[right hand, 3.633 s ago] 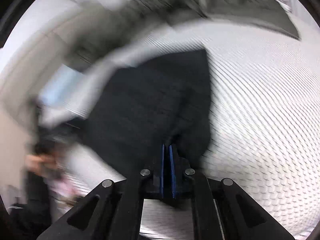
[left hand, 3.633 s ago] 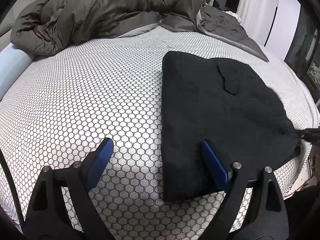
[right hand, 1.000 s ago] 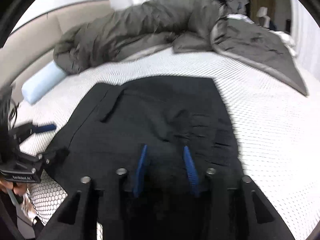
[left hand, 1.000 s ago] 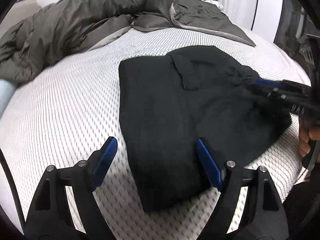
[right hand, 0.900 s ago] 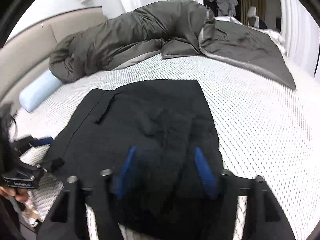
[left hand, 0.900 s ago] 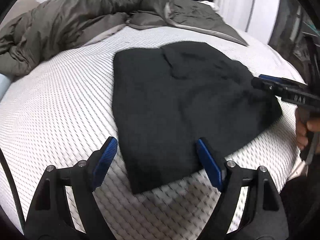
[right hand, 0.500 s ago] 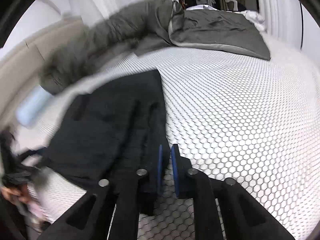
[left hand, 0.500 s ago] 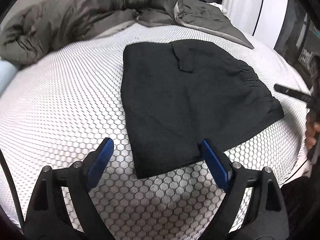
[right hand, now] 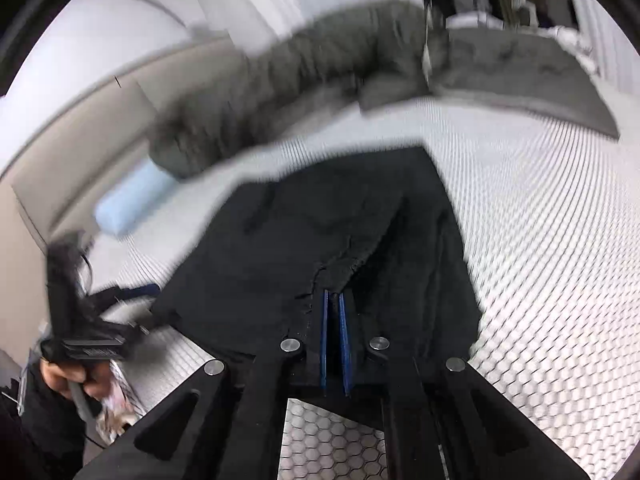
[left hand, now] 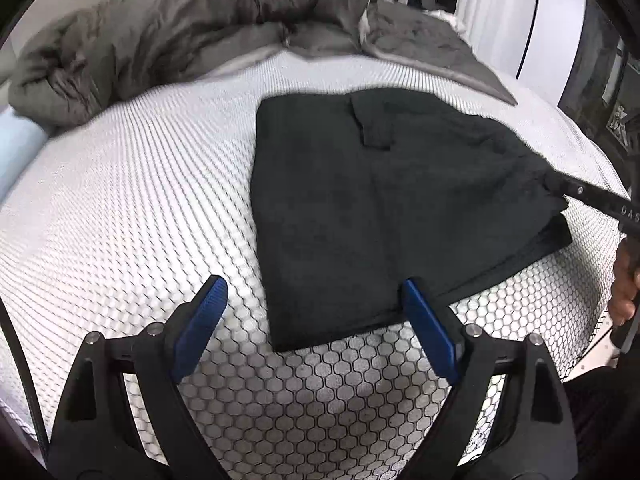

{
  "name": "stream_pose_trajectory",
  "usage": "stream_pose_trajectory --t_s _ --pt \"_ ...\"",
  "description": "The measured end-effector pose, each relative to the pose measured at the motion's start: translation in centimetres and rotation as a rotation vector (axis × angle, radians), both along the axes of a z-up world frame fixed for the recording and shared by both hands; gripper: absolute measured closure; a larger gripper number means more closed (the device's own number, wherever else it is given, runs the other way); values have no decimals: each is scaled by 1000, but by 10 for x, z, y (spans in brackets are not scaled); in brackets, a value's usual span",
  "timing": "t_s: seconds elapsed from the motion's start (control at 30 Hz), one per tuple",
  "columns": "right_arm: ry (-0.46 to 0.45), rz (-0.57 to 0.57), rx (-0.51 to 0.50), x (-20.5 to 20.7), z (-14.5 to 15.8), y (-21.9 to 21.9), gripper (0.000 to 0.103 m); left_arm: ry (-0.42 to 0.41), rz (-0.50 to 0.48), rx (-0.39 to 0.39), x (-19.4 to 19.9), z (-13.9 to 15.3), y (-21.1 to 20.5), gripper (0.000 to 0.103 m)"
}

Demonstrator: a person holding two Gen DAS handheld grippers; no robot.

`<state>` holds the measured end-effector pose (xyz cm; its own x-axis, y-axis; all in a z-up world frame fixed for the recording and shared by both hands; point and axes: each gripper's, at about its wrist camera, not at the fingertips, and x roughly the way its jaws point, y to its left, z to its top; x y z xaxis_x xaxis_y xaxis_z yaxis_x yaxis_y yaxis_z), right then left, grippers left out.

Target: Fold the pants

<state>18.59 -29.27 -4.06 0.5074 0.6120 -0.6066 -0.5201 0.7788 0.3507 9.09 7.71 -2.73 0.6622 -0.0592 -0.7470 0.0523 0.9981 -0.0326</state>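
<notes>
Black pants (left hand: 384,204), folded into a rough rectangle of matte, slightly napped cloth, lie flat on the mattress (left hand: 132,208), whose white cover carries a dark honeycomb print. A flap (left hand: 372,124) shows near the far edge. The right gripper (right hand: 333,300) has just been closing; its blue pads are pressed together, pinching a gathered edge of the pants, which puckers at the tips. The left gripper (left hand: 316,300) hovers with fingers spread wide, straddling the near corner without touching it. A crumpled grey duvet (left hand: 192,28) and a pale blue pillow (right hand: 132,200) lie beyond. The right wrist view is motion-blurred; the left view cuts off the right hand (left hand: 622,280).
</notes>
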Motion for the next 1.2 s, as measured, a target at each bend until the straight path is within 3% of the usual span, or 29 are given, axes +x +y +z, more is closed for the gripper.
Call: stream_pose_trajectory --t_s 0.07,0.13,0.17,0.23,0.27,0.3,0.33,0.37,0.43,0.47,0.5,0.53,0.77,0.83,0.87,0.9,0.97,1.0,1.07,1.1,1.2 --pt "5 -39 -55 9 -4 0 98 -13 -6 3 0 2 0 15" --pt "79 -54 -148 20 -24 3 94 20 25 35 5 -6 1 15" --pt "103 -51 -154 23 -29 3 93 28 32 17 5 -8 3 15" --pt "87 -52 -63 20 -19 -10 79 35 37 -59 2 -9 11 17" --pt "71 -70 -8 18 -13 -21 54 51 25 -95 1 -11 14 21" --pt "65 -87 37 16 -12 -30 31 67 11 -132 1 -14 16 36" --pt "73 -97 81 17 -13 -39 26 89 -5 -189 3 -18 19 51" --pt "102 -99 117 23 -19 -45 26 108 -7 -231 5 -22 21 51" --pt "197 -100 147 36 -35 -50 27 104 2 -230 9 -23 22 53" --pt "238 -97 140 41 -45 -47 40 97 2 -217 12 -23 21 53" --pt "246 -89 125 46 -46 -42 69 95 4 -208 16 -23 21 53" --pt "251 -80 110 48 -46 -35 76 95 11 -192 23 -23 22 54" --pt "223 -114 54 56 -50 -8 81 65 51 -65 63 -17 22 54" --pt "206 -129 34 56 -48 -7 74 31 46 -35 57 -15 20 52" --pt "200 -130 28 57 -46 -7 62 17 46 -28 50 -15 20 51" --pt "186 -137 25 55 -43 -11 49 3 49 -17 45 -13 20 45" --pt "114 -156 9 46 -33 -20 39 -44 53 11 29 -8 19 36" --pt "67 -167 1 41 -26 -23 24 -75 50 20 21 -5 18 26" --pt "-27 -187 -30 26 -15 -32 6 -173 54 31 5 2 16 12" --pt "-85 -180 -39 15 -11 -34 5 -217 61 26 -2 4 15 1" --pt "-181 -131 -67 -11 -8 -40 0 -302 70 3 -15 4 11 1"
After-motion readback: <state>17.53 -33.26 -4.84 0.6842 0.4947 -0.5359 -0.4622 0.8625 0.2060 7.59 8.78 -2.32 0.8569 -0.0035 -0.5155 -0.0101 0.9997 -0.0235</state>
